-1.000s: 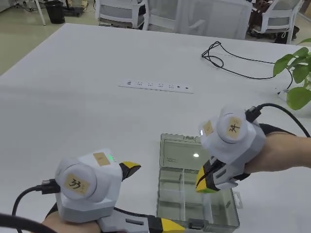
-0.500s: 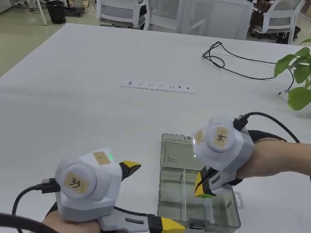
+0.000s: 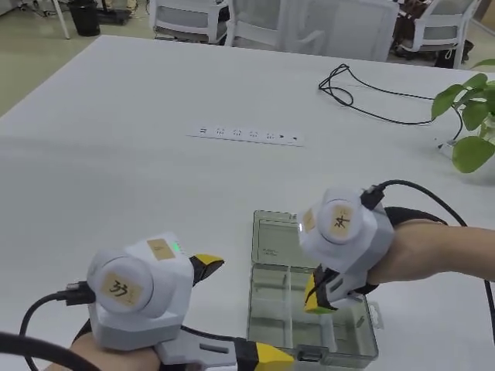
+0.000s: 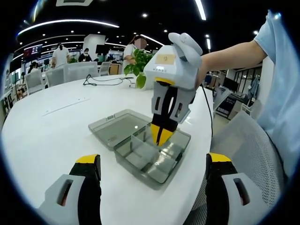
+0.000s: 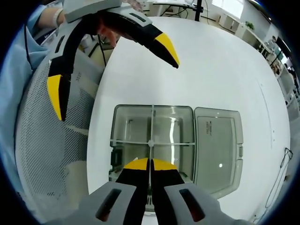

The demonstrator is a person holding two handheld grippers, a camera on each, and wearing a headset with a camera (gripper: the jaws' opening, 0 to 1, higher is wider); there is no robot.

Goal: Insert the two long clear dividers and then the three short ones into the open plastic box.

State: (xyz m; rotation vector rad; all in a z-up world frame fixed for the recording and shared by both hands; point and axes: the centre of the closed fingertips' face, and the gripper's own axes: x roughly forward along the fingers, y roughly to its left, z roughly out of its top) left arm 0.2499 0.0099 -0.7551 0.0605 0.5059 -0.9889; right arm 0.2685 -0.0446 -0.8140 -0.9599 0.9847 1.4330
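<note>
Right tongs (image 5: pixel 150 161) pinched shut on a clear divider (image 5: pixel 151 126) inside the open plastic box (image 5: pixel 123 123) mid-frame, left tongs (image 4: pixel 153 158) spread wide, white tabletop (image 5: pixel 211 61)

White desk (image 3: pixel 116 154) with a broad, matt top. Directly on it lie a white power strip (image 3: pixel 246 136), flat near the centre; a black cable (image 3: pixel 348 85), looped loosely towards the far right; and an open clear plastic box (image 3: pixel 267 325) near the front edge. The box's lid (image 3: pixel 274 239) is folded back flat on the desk on the far side. Green plant leaves (image 3: pixel 468 108) overhang the right margin.
</note>
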